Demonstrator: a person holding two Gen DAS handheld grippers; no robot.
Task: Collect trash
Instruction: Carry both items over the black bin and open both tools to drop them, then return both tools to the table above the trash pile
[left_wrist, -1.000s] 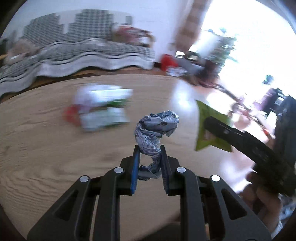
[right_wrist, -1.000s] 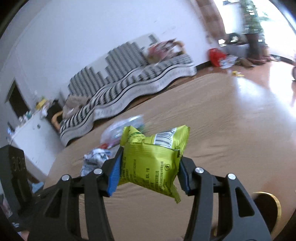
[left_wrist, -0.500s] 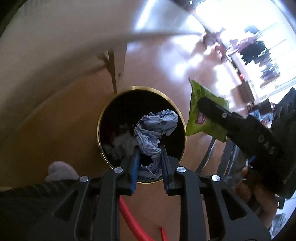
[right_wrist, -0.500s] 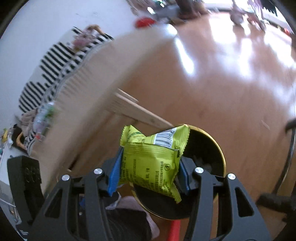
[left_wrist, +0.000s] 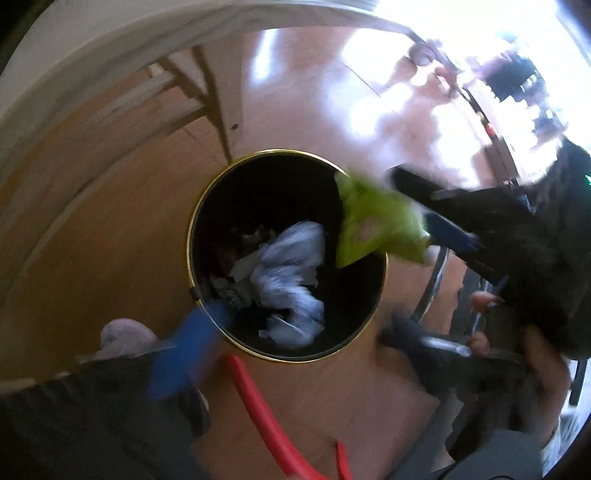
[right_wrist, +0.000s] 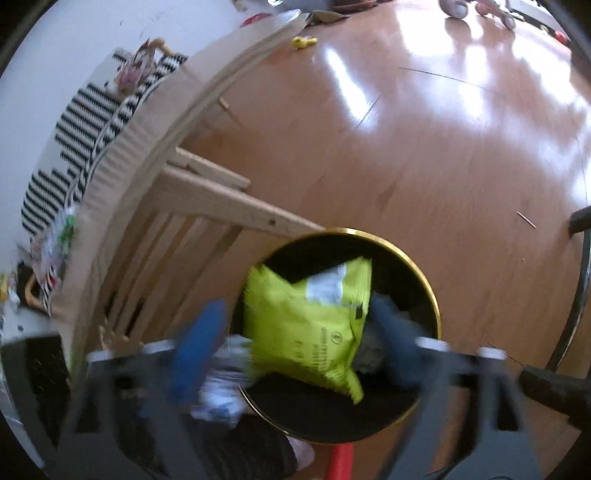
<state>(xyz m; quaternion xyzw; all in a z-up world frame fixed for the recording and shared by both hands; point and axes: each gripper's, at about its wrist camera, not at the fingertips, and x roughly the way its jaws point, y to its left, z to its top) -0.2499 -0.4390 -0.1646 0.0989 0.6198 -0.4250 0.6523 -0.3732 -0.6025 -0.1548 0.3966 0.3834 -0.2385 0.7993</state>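
My left tongs (left_wrist: 295, 343) were springing apart above the black, gold-rimmed bin (left_wrist: 194, 229), their blue pads (left_wrist: 184, 354) blurred and spread wide, touching nothing. The crumpled grey-white wrapper (left_wrist: 291, 273) was clear of them, over the mouth of the bin among the litter already inside; I could not tell whether it had landed.

My right tongs (right_wrist: 295, 343) were opening too, jaws flung wide over the same bin (right_wrist: 424, 269). The lime-green snack packet (right_wrist: 314, 325) hung between the pads without either one pressing on it, tilted over the dark opening. From the left camera the same packet (left_wrist: 373, 225) showed at the bin's right rim, just beside the right tongs' dark fingers, with a hand (left_wrist: 532, 354) gripping that tool at the right edge.

The bin stood on a glossy wooden floor (right_wrist: 443, 129) that caught bright window glare at the far side. The pale tabletop (right_wrist: 155, 122) curved along the left, its wooden legs and braces (right_wrist: 229, 206) running down just beside the bin. Beyond it, a black-and-white striped sofa (right_wrist: 74, 162) sat against a white wall. A red rod-like object (left_wrist: 258, 406) lay near the bin's near side, and a dark metal chair frame (right_wrist: 576, 295) stood at the right.
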